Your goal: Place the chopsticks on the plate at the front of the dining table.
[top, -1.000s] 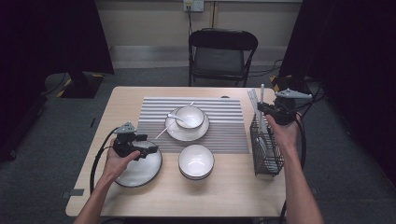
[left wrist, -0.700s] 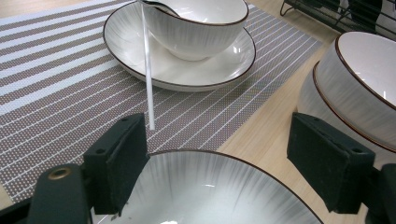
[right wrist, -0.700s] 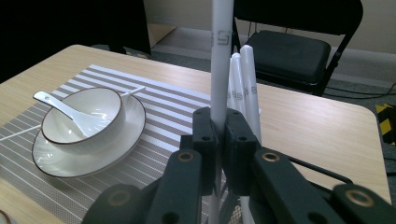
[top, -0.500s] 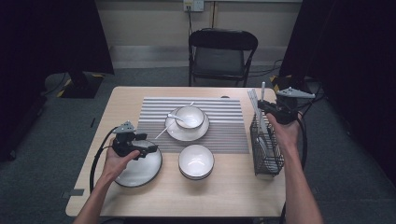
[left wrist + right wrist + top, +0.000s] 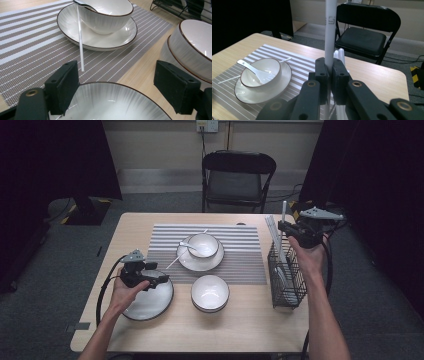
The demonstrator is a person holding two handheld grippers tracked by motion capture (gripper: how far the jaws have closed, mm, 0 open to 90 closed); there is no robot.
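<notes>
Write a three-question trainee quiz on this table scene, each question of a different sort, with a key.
1. True or false: the right tool is shut on a white chopstick.
2. Where does the white spoon rest? A. in the wire basket; B. in the bowl on the saucer; C. on the bare table.
3. Fill in: the left tool hovers with open jaws over the rim of the ___.

Key: 1 true; 2 B, in the bowl on the saucer; 3 plate.
</notes>
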